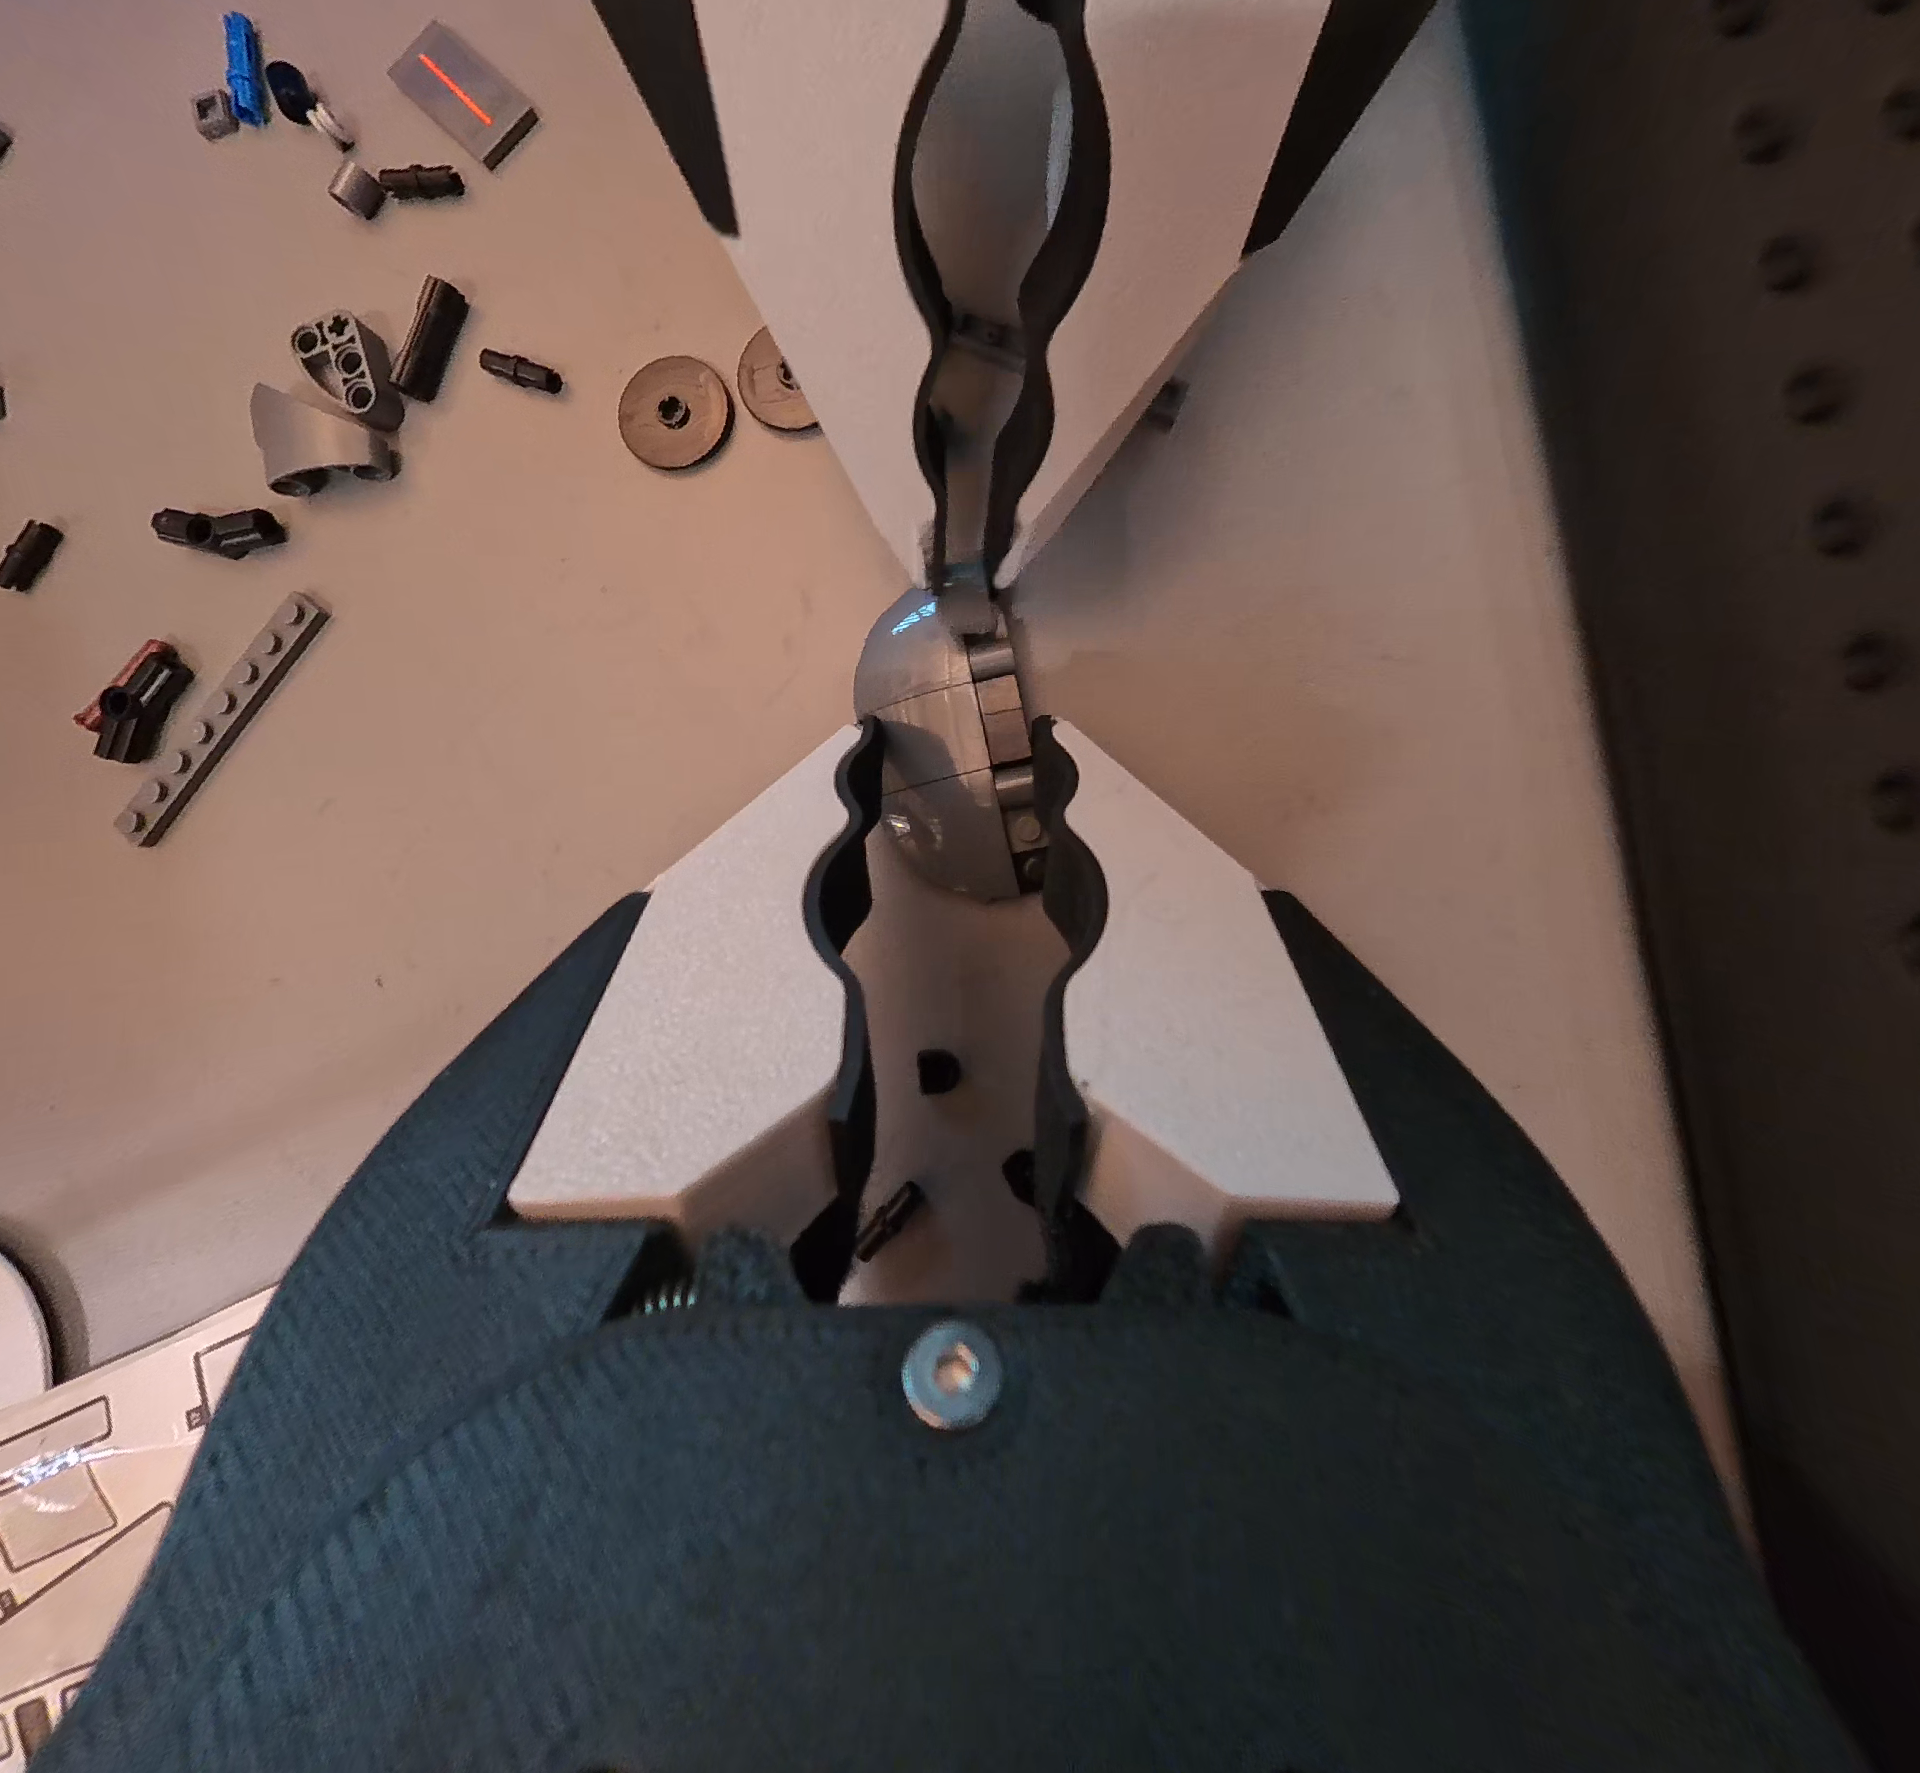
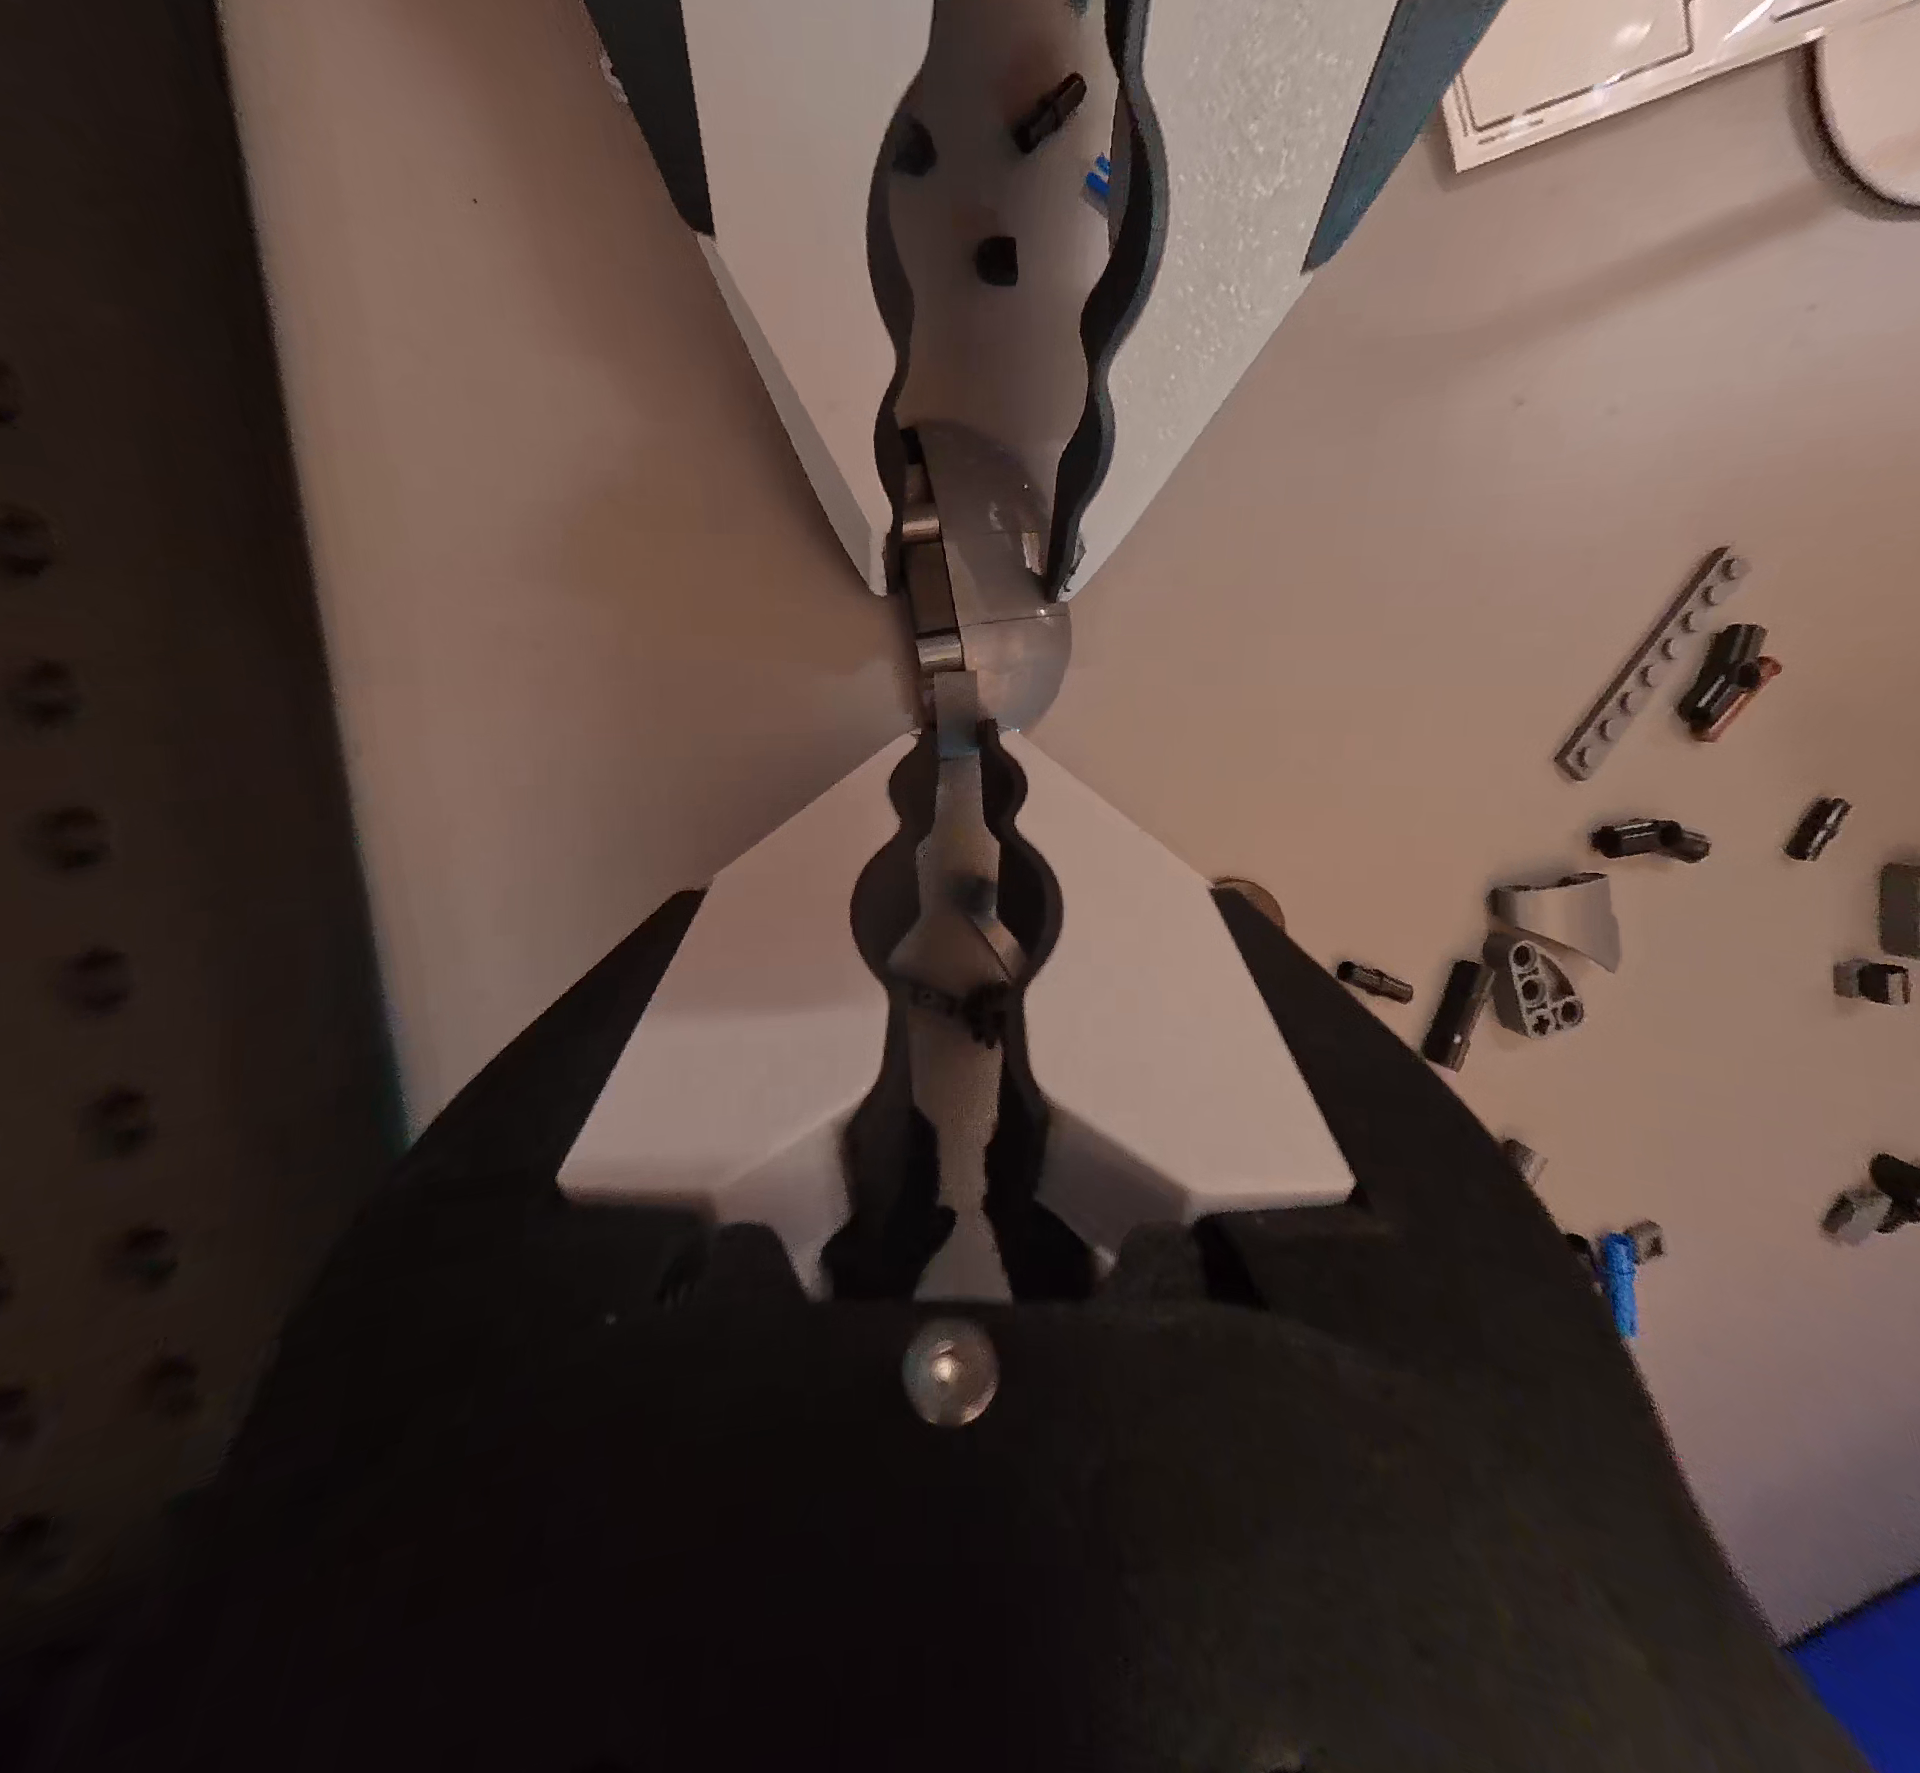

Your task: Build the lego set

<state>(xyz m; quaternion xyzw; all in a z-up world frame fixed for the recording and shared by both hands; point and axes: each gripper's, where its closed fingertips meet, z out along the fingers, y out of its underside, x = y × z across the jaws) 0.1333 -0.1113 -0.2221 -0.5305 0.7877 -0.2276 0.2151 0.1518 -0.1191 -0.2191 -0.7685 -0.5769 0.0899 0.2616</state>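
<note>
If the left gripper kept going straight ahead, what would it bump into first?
Probably the right gripper, facing it tip to tip. The left gripper already holds the grey dome assembly between them.

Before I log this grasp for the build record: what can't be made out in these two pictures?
- Left wrist view: the far side of the grey dome assembly, hidden between the left hand-held gripper and the right one.
- Right wrist view: the small piece at the right hand-held gripper, covered by its fingers.
- Left wrist view: one grey disc, cut off by a finger.
- Both views: the dark studded surface, blurred.
</note>
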